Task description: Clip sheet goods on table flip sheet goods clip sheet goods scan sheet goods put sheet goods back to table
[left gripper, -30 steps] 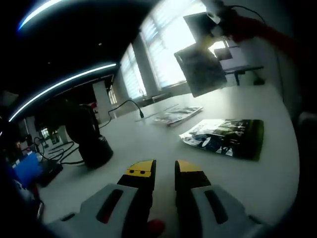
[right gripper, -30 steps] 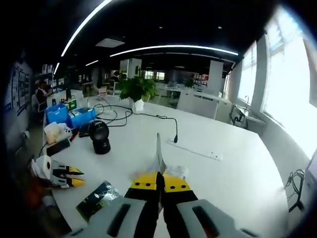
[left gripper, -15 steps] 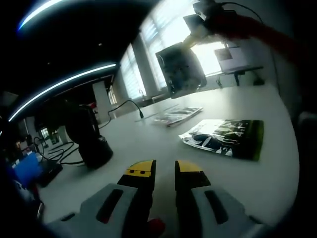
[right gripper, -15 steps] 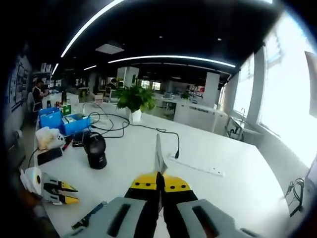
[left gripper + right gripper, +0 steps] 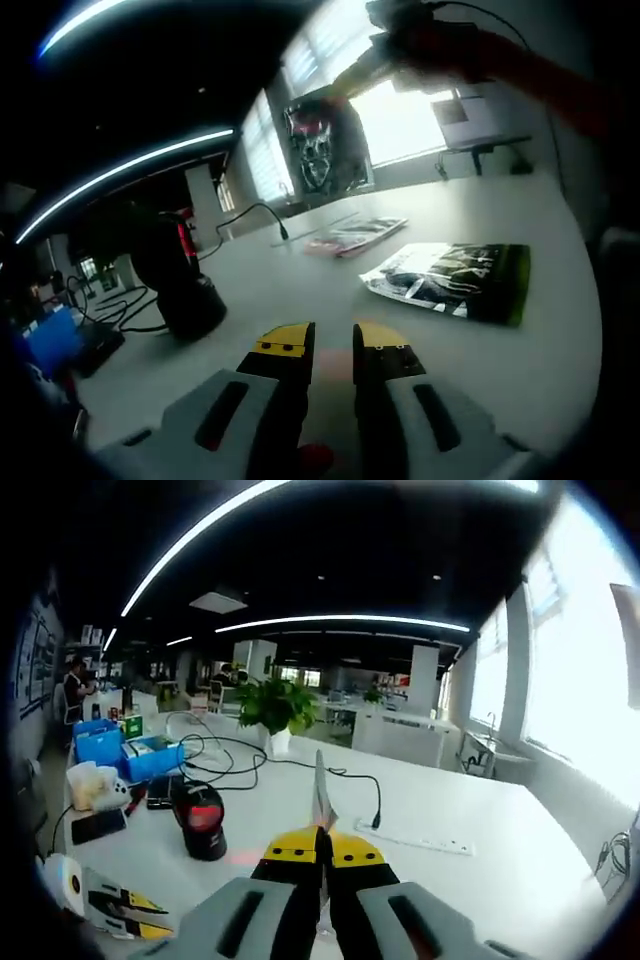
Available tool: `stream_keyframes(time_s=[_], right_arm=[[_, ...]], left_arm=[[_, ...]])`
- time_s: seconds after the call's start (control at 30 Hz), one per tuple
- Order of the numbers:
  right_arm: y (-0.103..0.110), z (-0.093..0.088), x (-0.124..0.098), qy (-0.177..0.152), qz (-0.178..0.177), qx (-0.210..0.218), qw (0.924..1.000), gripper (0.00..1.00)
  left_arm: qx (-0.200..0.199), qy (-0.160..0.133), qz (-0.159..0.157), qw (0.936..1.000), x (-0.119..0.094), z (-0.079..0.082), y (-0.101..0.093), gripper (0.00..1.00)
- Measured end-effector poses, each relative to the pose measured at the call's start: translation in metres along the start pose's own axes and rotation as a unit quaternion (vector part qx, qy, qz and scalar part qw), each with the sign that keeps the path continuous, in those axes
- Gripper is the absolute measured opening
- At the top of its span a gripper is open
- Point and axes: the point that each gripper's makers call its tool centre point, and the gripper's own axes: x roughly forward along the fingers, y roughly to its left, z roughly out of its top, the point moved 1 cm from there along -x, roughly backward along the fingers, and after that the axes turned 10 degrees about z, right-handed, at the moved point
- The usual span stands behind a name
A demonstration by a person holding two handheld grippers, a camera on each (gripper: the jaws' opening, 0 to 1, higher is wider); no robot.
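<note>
In the right gripper view, the right gripper (image 5: 322, 848) was clamped tight on a thin glossy printed sheet (image 5: 320, 792), seen edge-on and rising toward 12 o'clock. At 9 o'clock from it stood a black dome-shaped scanner (image 5: 204, 823) glowing red. In the left gripper view, the left gripper (image 5: 331, 346) rested with jaws slightly apart, gripping nothing; the sheet (image 5: 322, 142) hung at 12 o'clock over the white table (image 5: 560, 330), above a dark glossy magazine (image 5: 455, 281).

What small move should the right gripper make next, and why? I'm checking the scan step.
Probably lower the sheet, pinched in the right gripper, slightly toward the black scanner: its window glows red and red light tints the table.
</note>
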Motion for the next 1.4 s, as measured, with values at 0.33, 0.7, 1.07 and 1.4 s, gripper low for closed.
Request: stream_keyframes(time_s=[0.33,0.7,1.07,1.4], right_arm=[[0.010,-0.006,0.023,-0.004,-0.005,-0.005,1.0000,0.00],[0.021,-0.016,0.041,-0.004,-0.010,0.004,0.9999,0.00],[0.043,-0.028,0.058,0.005,0.001,0.004,1.0000,0.00],[0.045,-0.030,0.071,-0.004,-0.012,0.022,0.9997,0.00]], left_arm=[[0.005,0.002,-0.001,1.0000,0.002,-0.001,-0.001,0.08],[0.007,0.001,-0.003,1.0000,0.001,0.000,-0.002,0.08],[0.008,0.001,-0.005,1.0000,0.002,-0.001,-0.003,0.08],[0.006,0.001,-0.006,1.0000,0.001,0.000,-0.003,0.08]])
